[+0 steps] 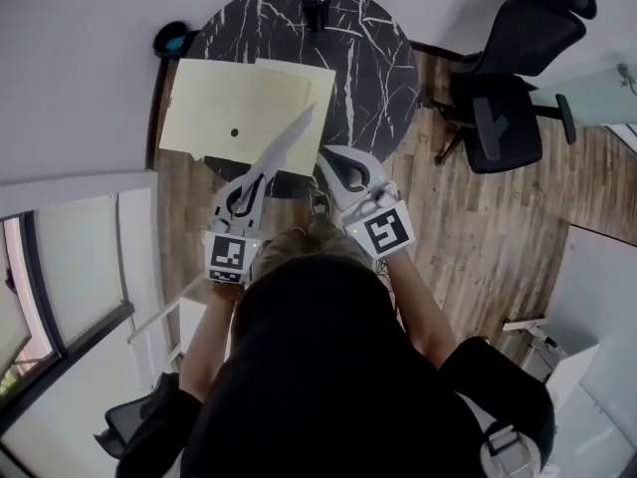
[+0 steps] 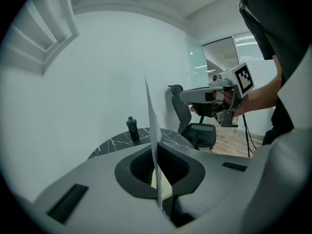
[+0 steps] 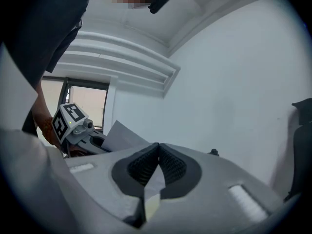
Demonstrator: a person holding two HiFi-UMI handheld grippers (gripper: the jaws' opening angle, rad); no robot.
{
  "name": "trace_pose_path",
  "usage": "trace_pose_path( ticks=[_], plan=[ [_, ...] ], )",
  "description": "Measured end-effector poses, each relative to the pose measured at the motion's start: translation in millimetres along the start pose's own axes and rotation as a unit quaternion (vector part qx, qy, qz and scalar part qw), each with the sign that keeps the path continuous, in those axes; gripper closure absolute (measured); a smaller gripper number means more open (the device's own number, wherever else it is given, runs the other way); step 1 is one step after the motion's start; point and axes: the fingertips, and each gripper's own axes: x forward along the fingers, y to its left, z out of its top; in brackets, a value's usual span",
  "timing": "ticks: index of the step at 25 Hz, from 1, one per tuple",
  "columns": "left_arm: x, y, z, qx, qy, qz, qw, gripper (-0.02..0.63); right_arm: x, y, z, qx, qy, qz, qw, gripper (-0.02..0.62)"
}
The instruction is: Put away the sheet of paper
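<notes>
We are gripping the sheet (image 1: 292, 139) in the left gripper's (image 1: 261, 175) jaws above the folder (image 1: 224, 103); the right gripper's (image 3: 158, 146) jaws are closed, empty; filing is not yet done.

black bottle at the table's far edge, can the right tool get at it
Probably yes: the right tool is shut and looks empty, and the bare table between it and the bottle looks free; it would need opening first.

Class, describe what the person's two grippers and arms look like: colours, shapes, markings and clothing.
Both the left gripper and right gripper are light grey with dark ribbed pads; each carries a white cube of black square markers. The sleeves are dark.
</notes>
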Motion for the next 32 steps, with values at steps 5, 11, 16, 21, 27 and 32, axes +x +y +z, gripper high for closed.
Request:
trace_pose_path(
  ticks=[5, 11, 16, 21, 27, 32],
  plan=[
    [19, 2, 14, 0.011, 0.002, -0.048, 0.9988, 0.595, -18, -31, -15, 0.023, 0.013, -0.049, 0.998, 0.597],
    [37, 11, 19, -0.031, 0.012, -0.082, 0.9961, 0.595, -24, -62, -21, 0.021, 0.026, -0.116, 0.993, 0.597],
    [52, 30, 11, -0.042, 0.008, -0.134, 0.9901, 0.595, -15, -73, -20, 0.018, 0.044, -0.185, 0.982, 0.597],
    [66, 61, 2, -0.052, -0.005, -0.185, 0.9814, 0.595, -2, -69, -19, 0.020, 0.085, -0.251, 0.964, 0.597],
    [98, 105, -21, -0.036, -0.037, -0.220, 0.9741, 0.595, 16, -63, -16, 0.011, 0.127, -0.293, 0.948, 0.597],
    [114, 125, -34, -0.036, -0.032, -0.248, 0.9675, 0.595, 30, -59, -7, 0.006, 0.124, -0.320, 0.939, 0.597]
  ],
)
